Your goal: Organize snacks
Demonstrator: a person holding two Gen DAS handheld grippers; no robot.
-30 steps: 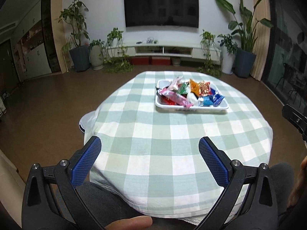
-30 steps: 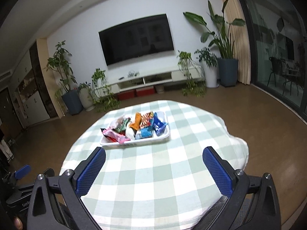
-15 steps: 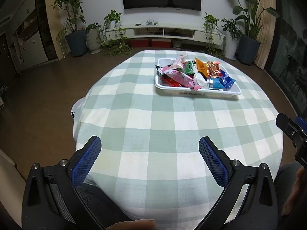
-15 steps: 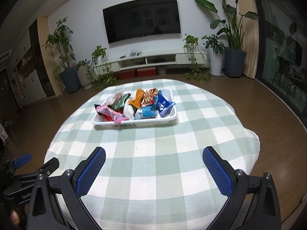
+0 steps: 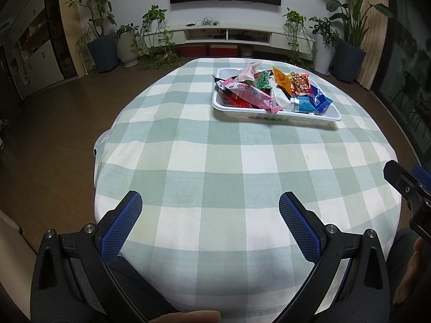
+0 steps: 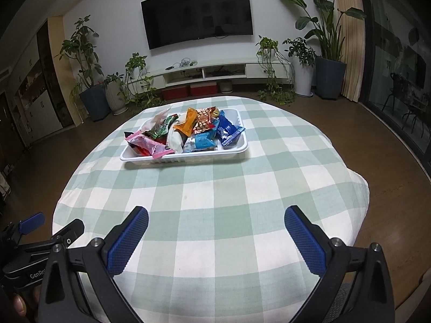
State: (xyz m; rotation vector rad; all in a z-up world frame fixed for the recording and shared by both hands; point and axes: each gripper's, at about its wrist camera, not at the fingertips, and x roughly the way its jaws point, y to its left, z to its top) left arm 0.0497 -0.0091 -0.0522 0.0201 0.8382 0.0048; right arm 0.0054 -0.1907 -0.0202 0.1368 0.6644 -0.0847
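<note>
A white tray (image 5: 274, 117) (image 6: 188, 157) sits on the far half of a round table with a green-and-white checked cloth (image 5: 215, 167) (image 6: 215, 196). Piled in it are several snack packets: pink (image 5: 249, 94) (image 6: 150, 146), green (image 5: 265, 79), orange (image 5: 281, 80) (image 6: 187, 123), blue (image 5: 317, 101) (image 6: 227, 130). My left gripper (image 5: 210, 210) is open over the near cloth, nothing between its blue pads. My right gripper (image 6: 215, 223) is open too, also near the front edge, well short of the tray.
Beyond the table are a brown floor, a low white TV cabinet (image 6: 210, 74) under a wall-mounted TV (image 6: 198, 14), and potted plants (image 6: 330, 78) on both sides. A glass door lies at the right. A person's fingers show at the bottom edges.
Both grippers have risen and tilted down toward the table, moving forward; the tray now appears nearer and lower in both views. Both stay open.
</note>
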